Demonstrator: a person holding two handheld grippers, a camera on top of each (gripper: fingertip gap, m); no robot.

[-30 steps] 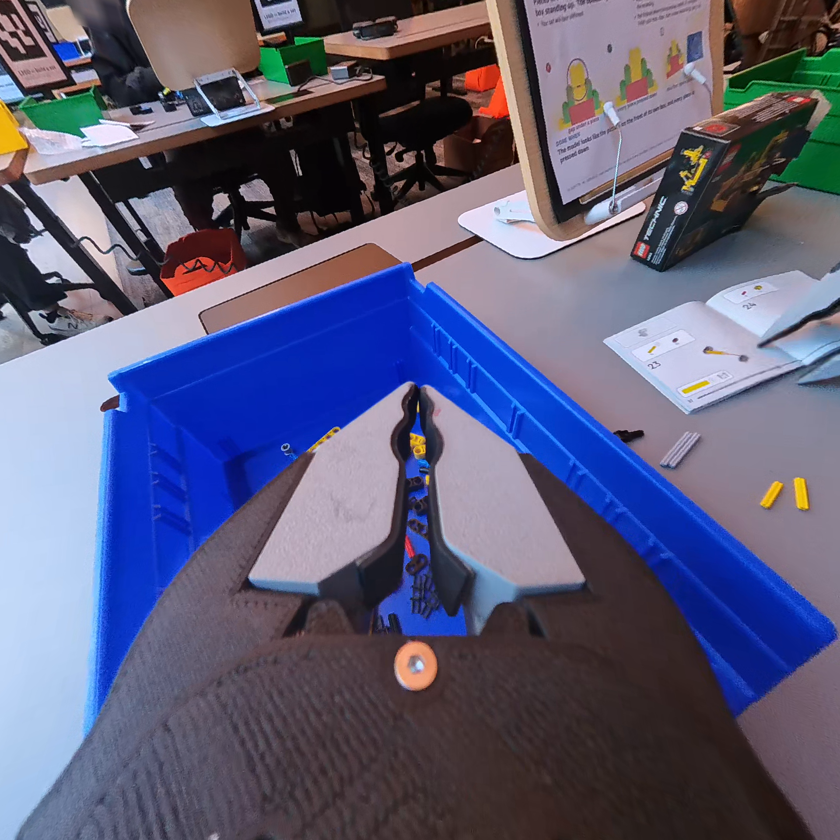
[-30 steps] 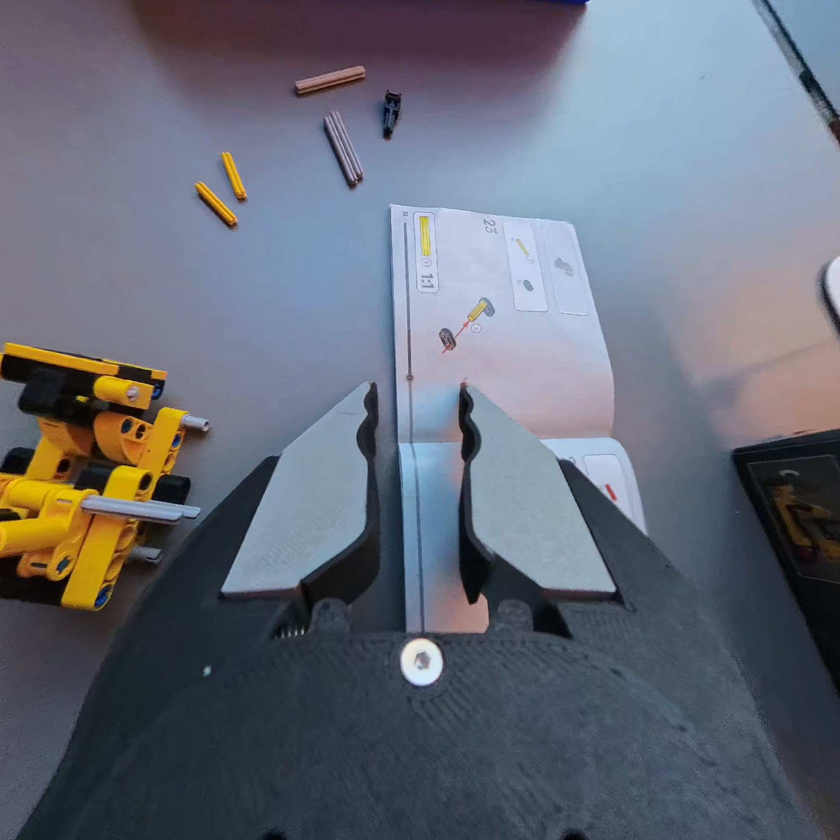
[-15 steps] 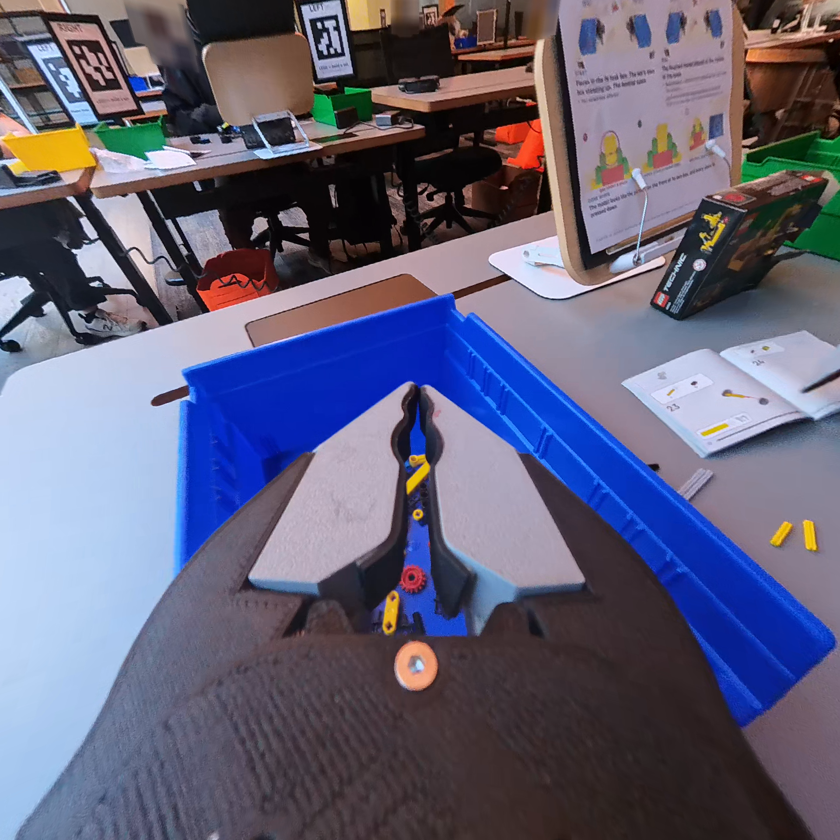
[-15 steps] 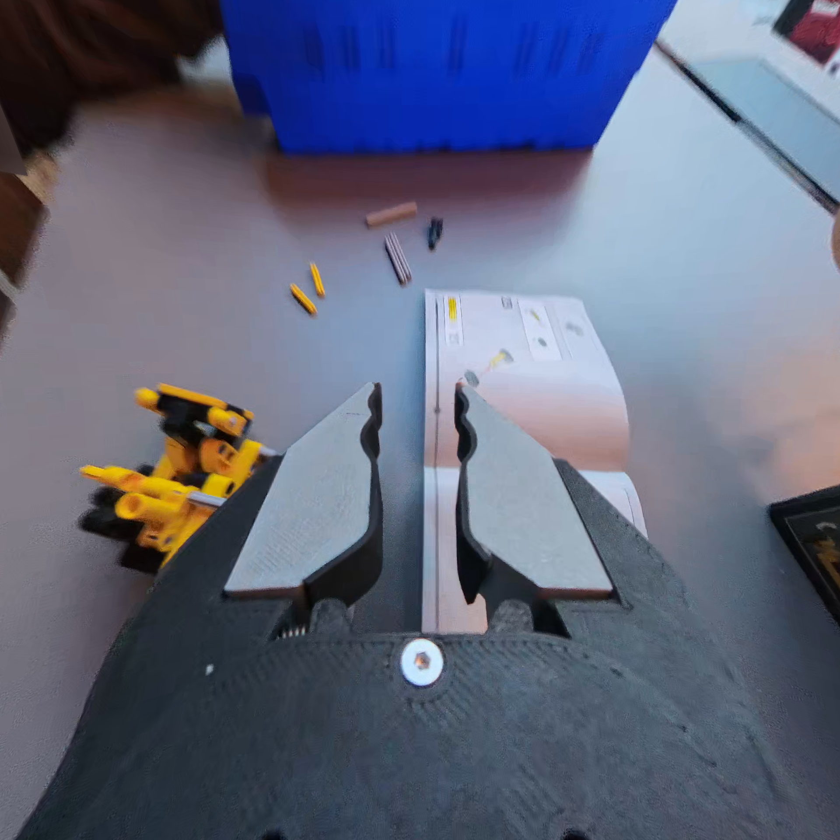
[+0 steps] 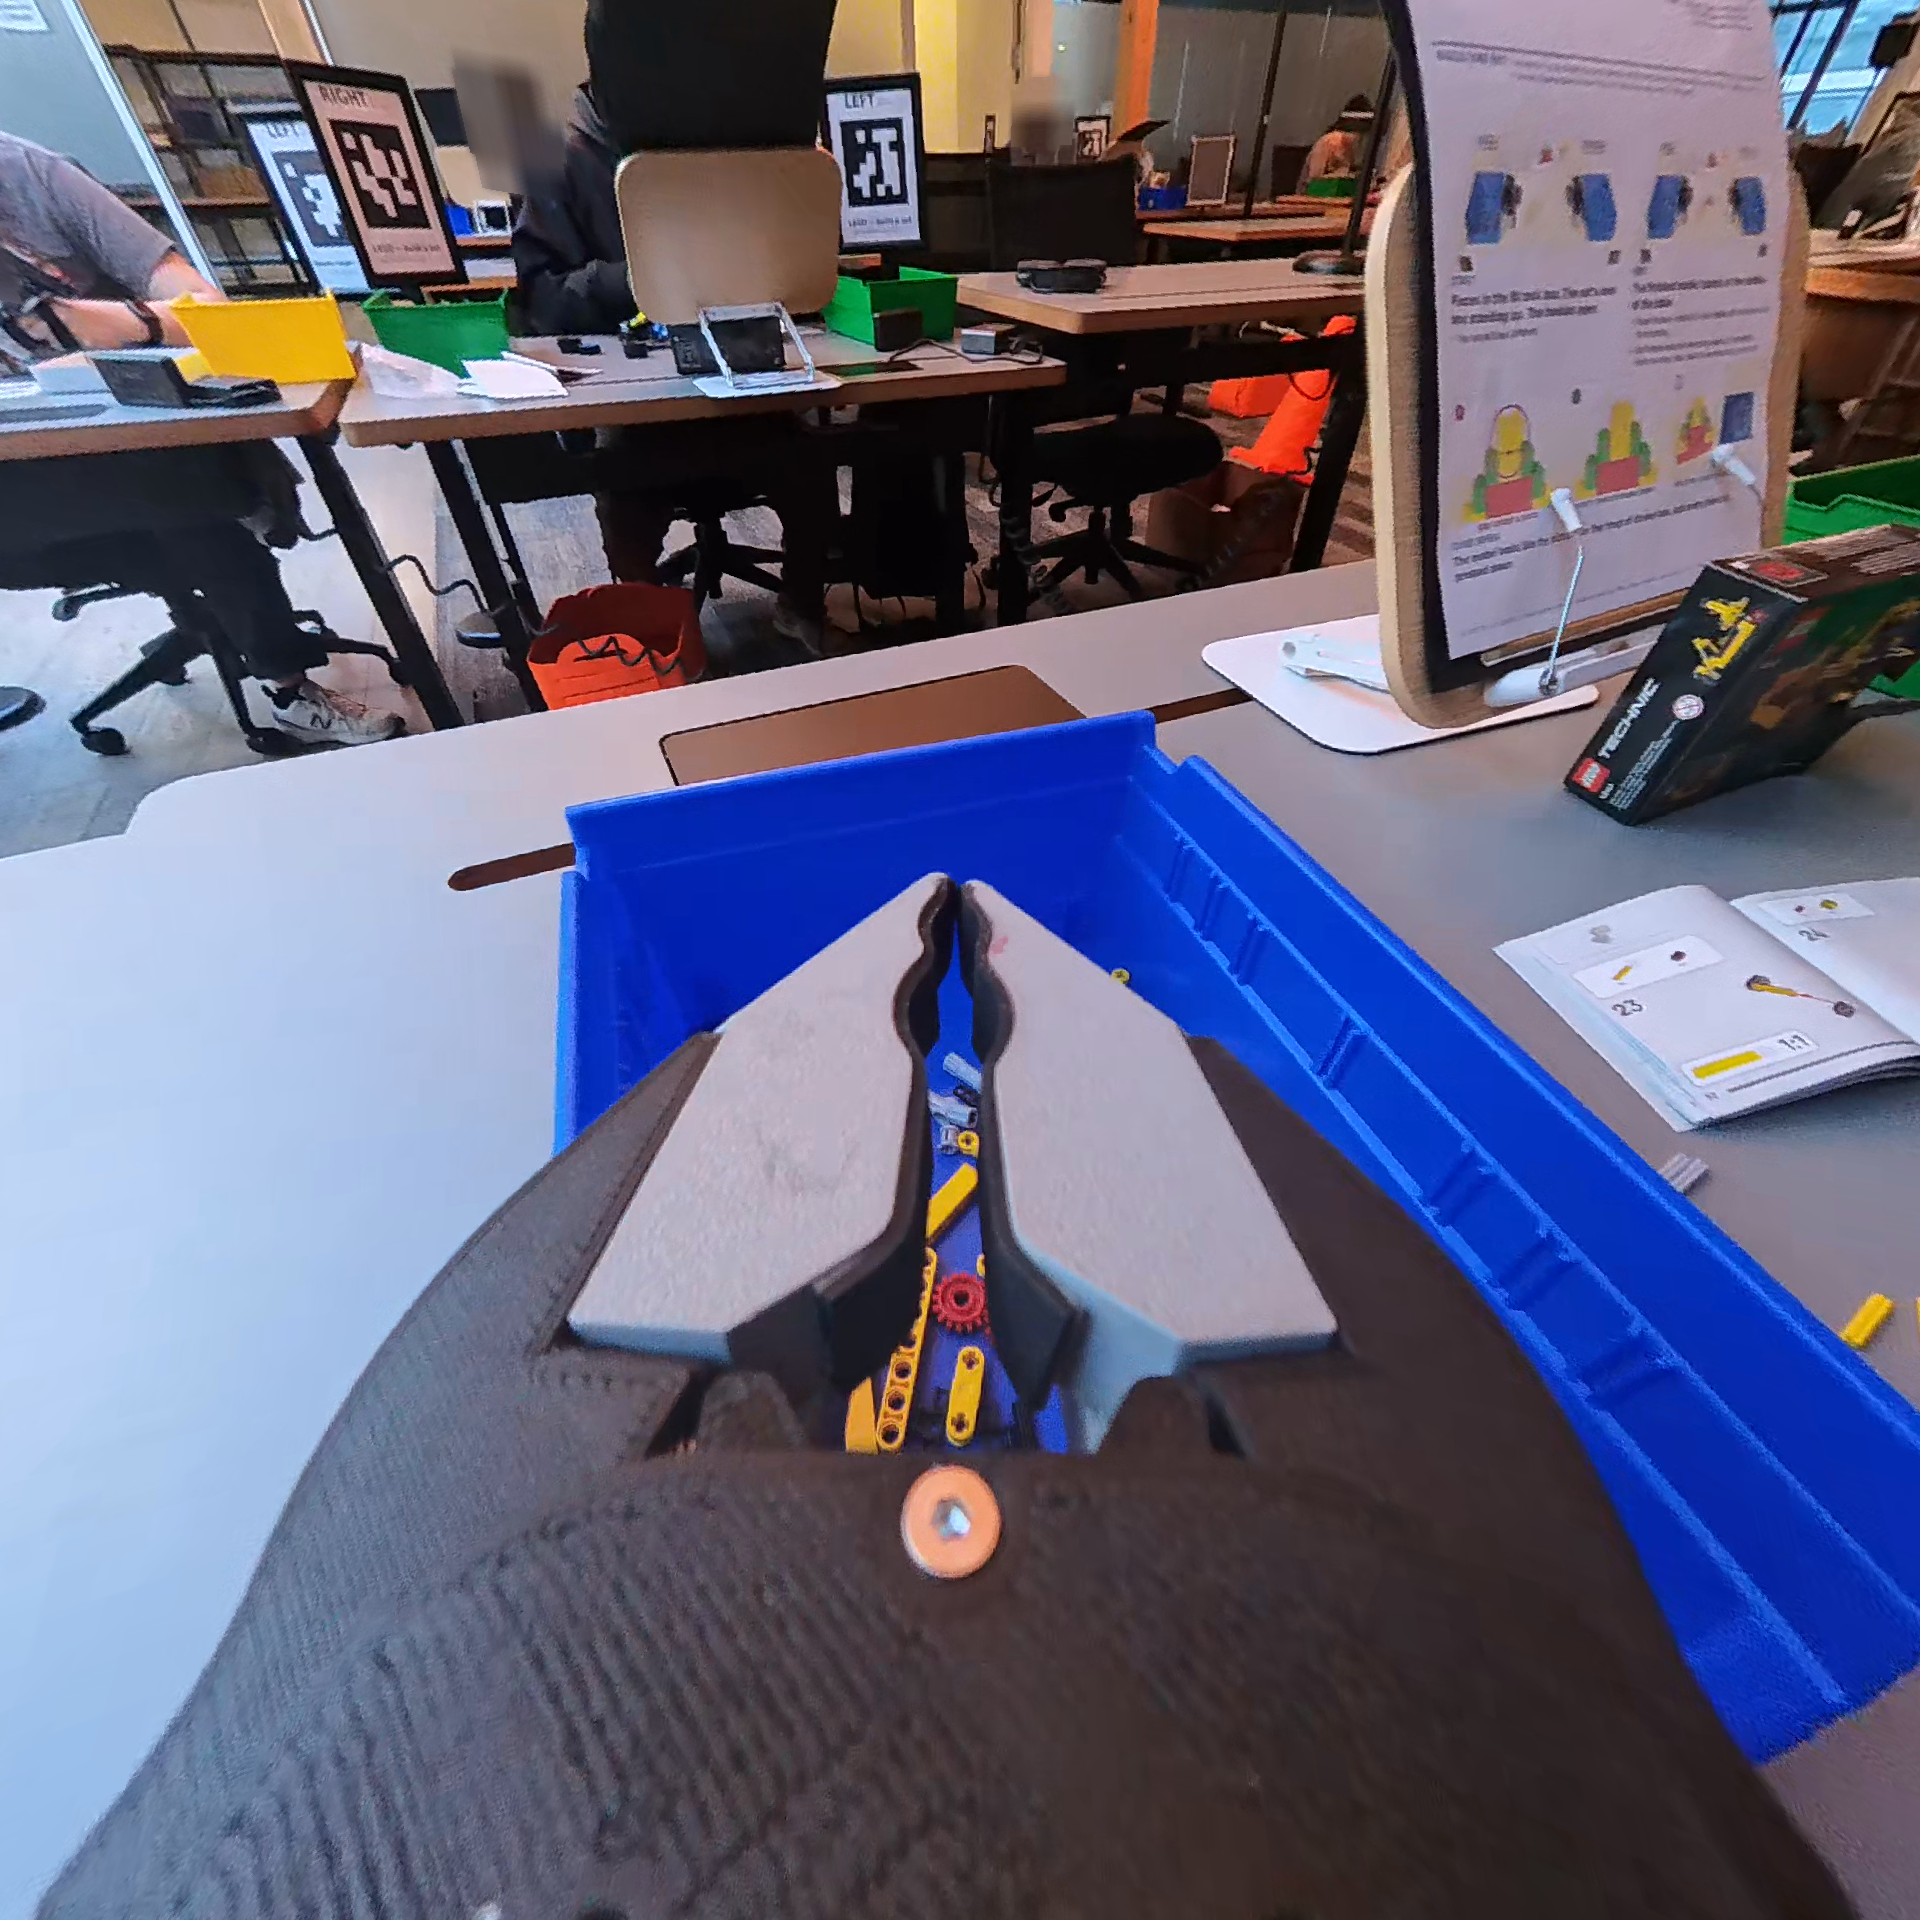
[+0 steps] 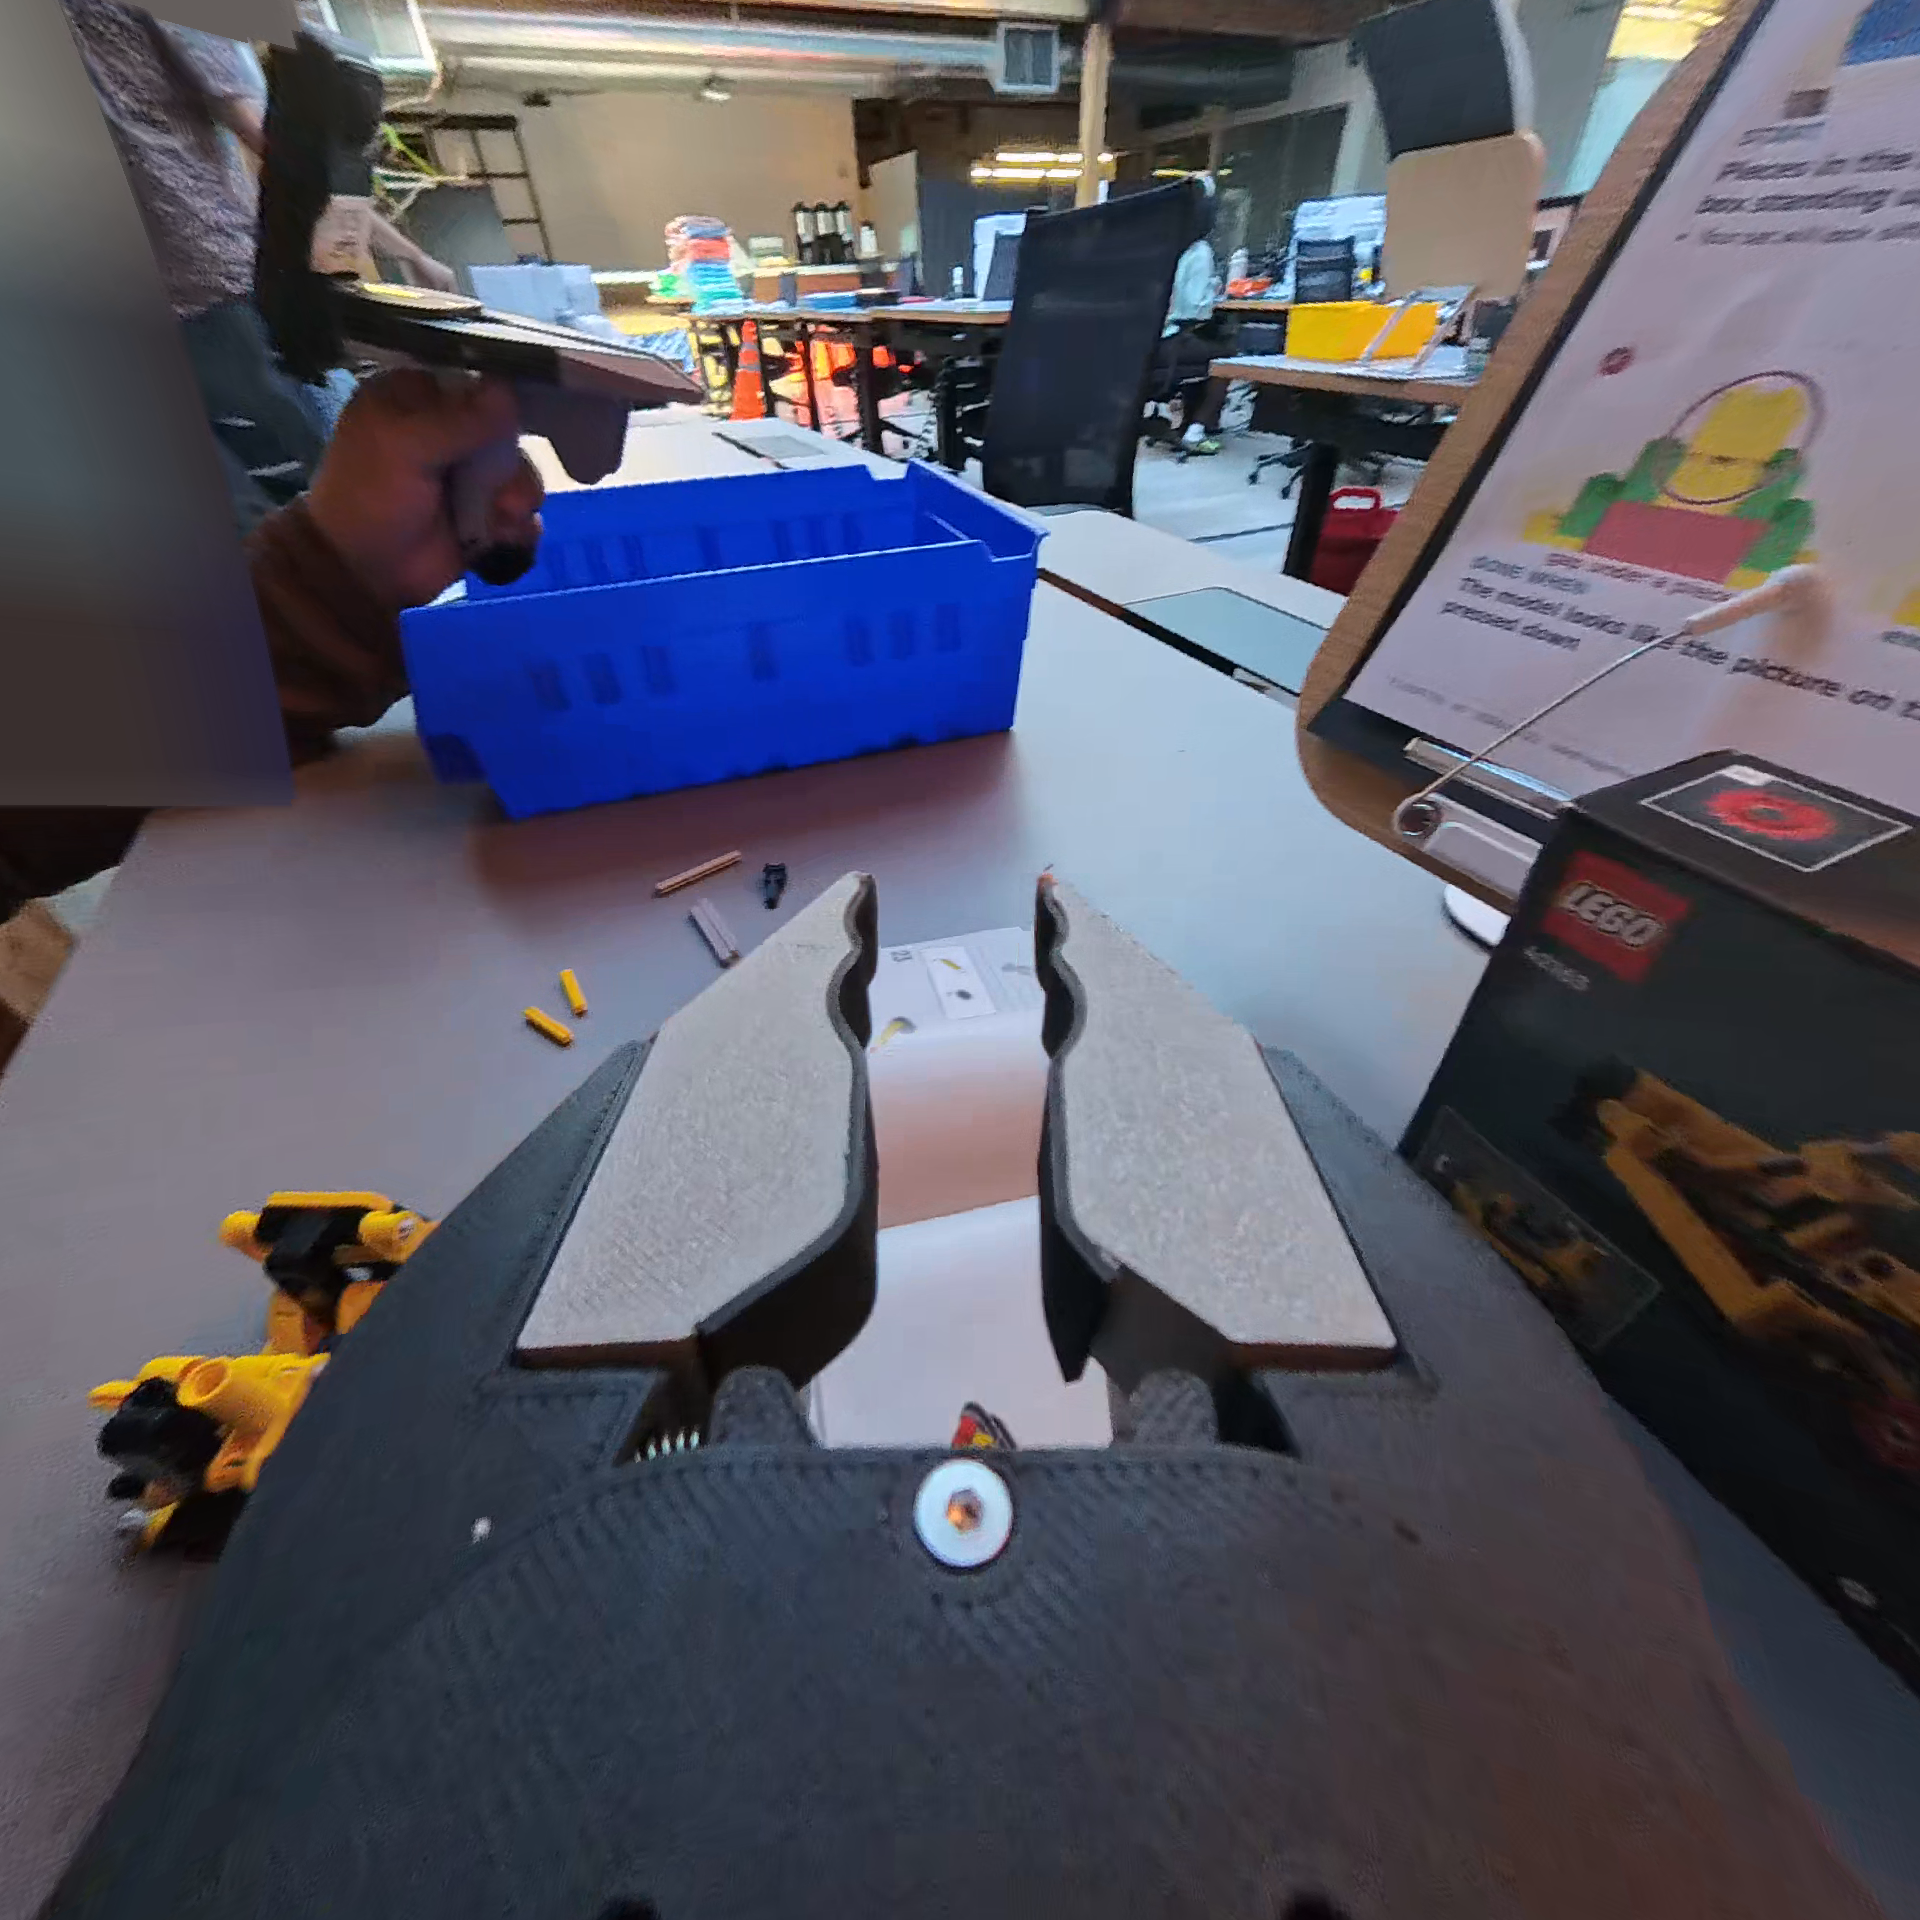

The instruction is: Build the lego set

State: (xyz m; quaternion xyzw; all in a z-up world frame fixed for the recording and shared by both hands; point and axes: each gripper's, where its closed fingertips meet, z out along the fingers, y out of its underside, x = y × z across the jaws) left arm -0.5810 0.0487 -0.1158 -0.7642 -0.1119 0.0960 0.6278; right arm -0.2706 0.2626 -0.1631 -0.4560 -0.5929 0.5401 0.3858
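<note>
Left gripper [image 5: 951, 894] hanging over blue bin [image 5: 1351, 1049], tongs pinched together, empty, likely hunting parts. Right gripper [image 6: 956, 904] hovering tongs wide over booklet [image 6: 961, 977], half-built yellow model [image 6: 260, 1340] sitting beside it.

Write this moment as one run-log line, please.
left gripper: shut, empty, over blue bin | right gripper: open, over booklet | model: untouched

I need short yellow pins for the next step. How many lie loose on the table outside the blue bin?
2. Both lie side by side on the table left of the booklet: one yellow pin, the other just nearer. More may be hidden.
</note>
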